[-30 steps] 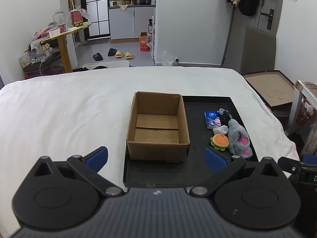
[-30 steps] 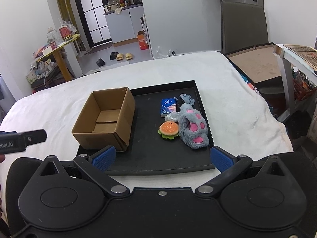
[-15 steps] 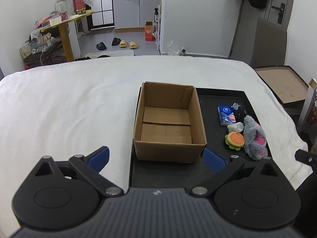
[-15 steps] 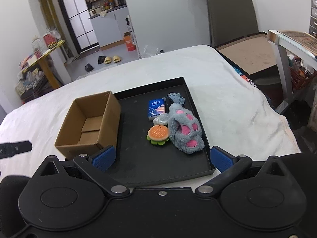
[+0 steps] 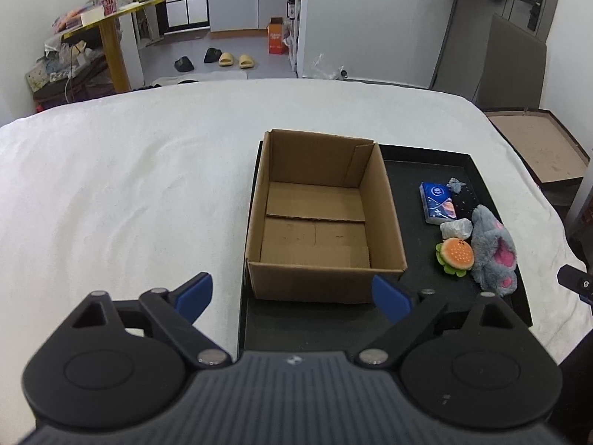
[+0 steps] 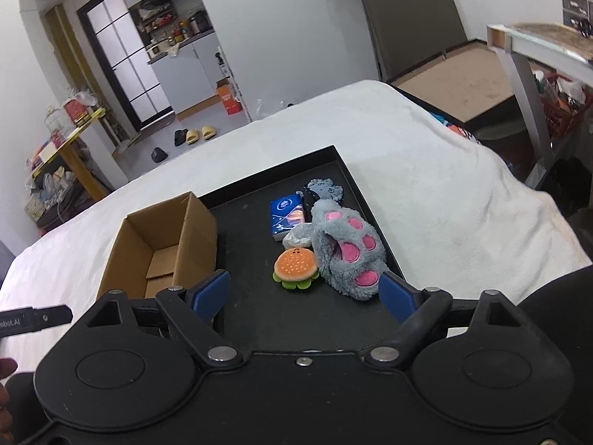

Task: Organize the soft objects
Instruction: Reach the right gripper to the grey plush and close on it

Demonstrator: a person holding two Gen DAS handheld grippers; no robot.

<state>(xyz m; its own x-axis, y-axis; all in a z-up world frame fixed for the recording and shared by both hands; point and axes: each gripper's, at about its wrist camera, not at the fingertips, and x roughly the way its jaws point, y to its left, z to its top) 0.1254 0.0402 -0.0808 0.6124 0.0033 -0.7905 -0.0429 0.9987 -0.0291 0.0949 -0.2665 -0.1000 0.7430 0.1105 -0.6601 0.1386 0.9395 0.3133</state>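
Observation:
An open, empty cardboard box [image 5: 318, 218] [image 6: 163, 241] stands on the left of a black tray [image 5: 426, 170] [image 6: 252, 230]. On the tray's right lie a grey plush paw slipper [image 5: 493, 248] [image 6: 344, 248], a plush burger [image 5: 456, 256] [image 6: 296, 265], a blue tissue pack [image 5: 437, 202] [image 6: 287, 215], a white crumpled lump [image 5: 456, 228] [image 6: 298, 235] and a small dark sock [image 5: 463, 198] [image 6: 322, 189]. My left gripper [image 5: 292, 296] is open and empty, just before the box's near wall. My right gripper [image 6: 304, 294] is open and empty, just before the burger and slipper.
The tray lies on a white-covered bed [image 5: 129, 193] [image 6: 444, 193]. A brown board [image 5: 537, 148] lies on the floor to the right, beside a glass-topped table [image 6: 537, 44]. Slippers [image 5: 233, 60] and a yellow table [image 5: 111, 26] stand beyond the bed.
Both grippers have moved forward toward the tray and tilted down. The box looms larger in the left view, the plush toys larger in the right view. Nothing was grasped.

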